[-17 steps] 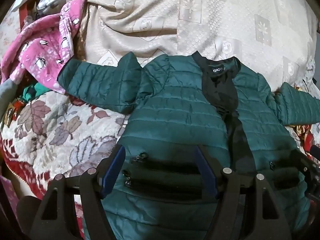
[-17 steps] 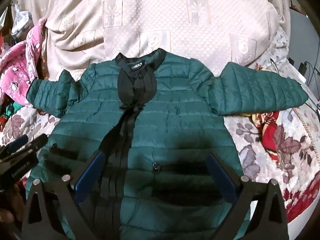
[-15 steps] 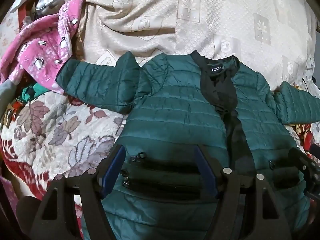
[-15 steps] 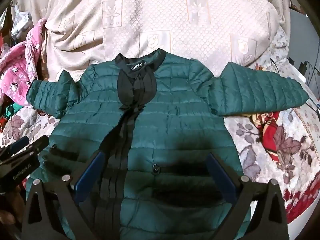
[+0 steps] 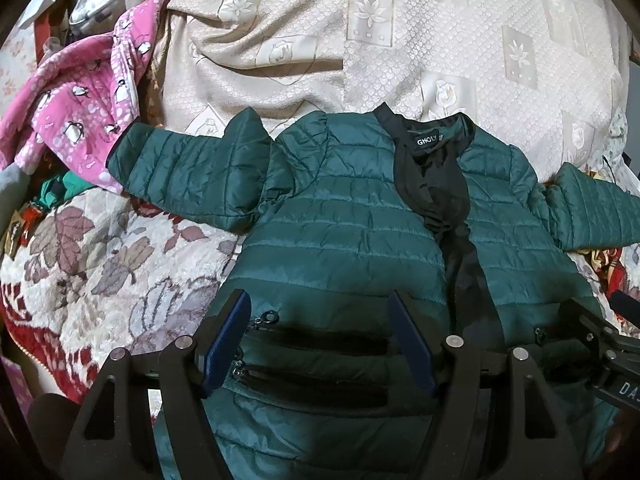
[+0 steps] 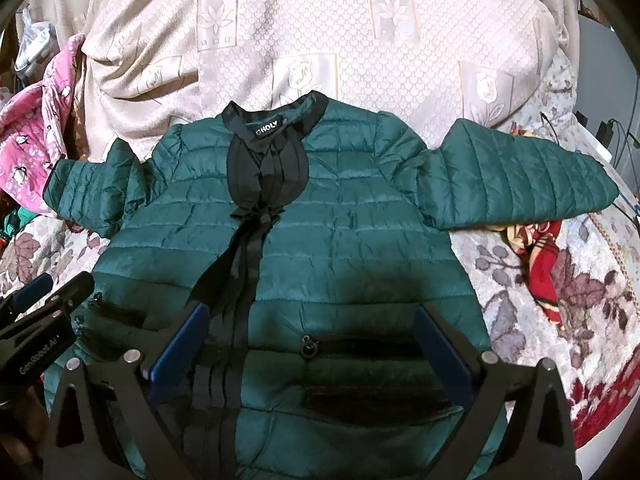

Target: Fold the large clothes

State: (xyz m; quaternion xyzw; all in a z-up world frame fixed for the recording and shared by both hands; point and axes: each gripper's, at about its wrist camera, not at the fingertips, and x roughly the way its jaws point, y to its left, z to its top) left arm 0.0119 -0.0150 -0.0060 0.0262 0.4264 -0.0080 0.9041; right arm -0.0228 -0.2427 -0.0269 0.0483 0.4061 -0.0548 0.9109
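A dark green quilted jacket [image 5: 340,232] with black trim lies front up on the bed, both sleeves spread out to the sides. My left gripper [image 5: 320,320] hovers open over its lower left part near two pocket zips, nothing between the blue pads. My right gripper [image 6: 312,336] stands wide open above the jacket [image 6: 340,240] at the lower front, over the black placket and a pocket zip. Neither gripper holds fabric. The left gripper [image 6: 44,308] also shows at the left edge of the right wrist view, low beside the hem.
A beige patterned blanket [image 5: 400,40] rises behind the collar. A pink penguin-print garment [image 5: 80,120] is heaped at the far left by the sleeve cuff. The floral bedspread [image 6: 540,300] lies under the jacket, with a red cloth [image 6: 540,248] and cables [image 6: 608,132] at the right.
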